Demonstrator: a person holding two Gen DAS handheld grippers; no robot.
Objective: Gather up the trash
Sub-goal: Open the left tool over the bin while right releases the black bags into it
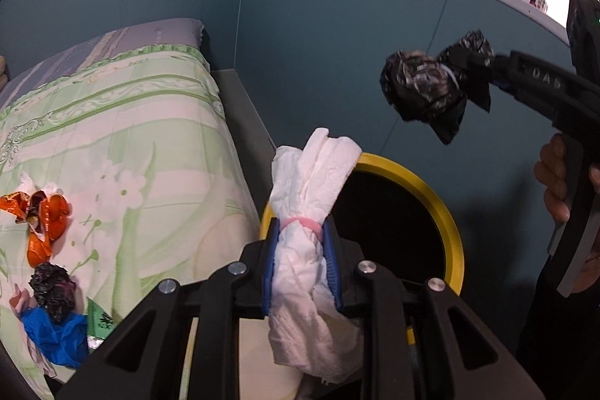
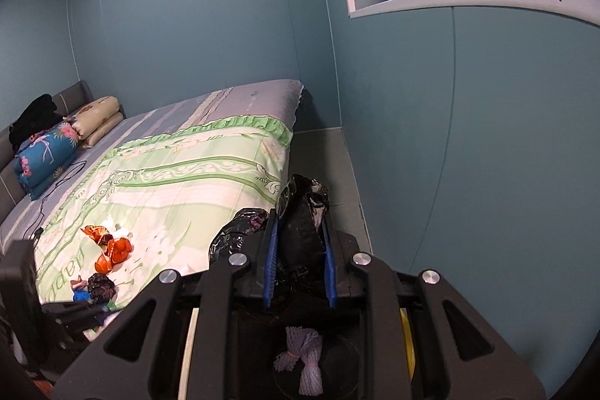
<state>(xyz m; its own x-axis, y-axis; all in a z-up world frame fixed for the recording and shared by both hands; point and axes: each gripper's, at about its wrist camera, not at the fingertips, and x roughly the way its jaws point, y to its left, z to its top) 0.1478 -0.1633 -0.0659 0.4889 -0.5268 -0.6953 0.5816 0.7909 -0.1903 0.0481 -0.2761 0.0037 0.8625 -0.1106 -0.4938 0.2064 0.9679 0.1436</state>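
White tissue bundle [image 1: 311, 212] sits clamped in the left gripper [image 1: 302, 265] above the yellow-rimmed bin [image 1: 448, 212]; the right gripper [image 2: 300, 265] pinches black plastic trash [image 2: 300, 223].

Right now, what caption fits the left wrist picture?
Left hand-held gripper carries a white wad to the yellow bin; right one brings a black bag.

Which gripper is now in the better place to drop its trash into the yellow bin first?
Probably left: the left gripper holds the white tissue bundle at the yellow bin rim.
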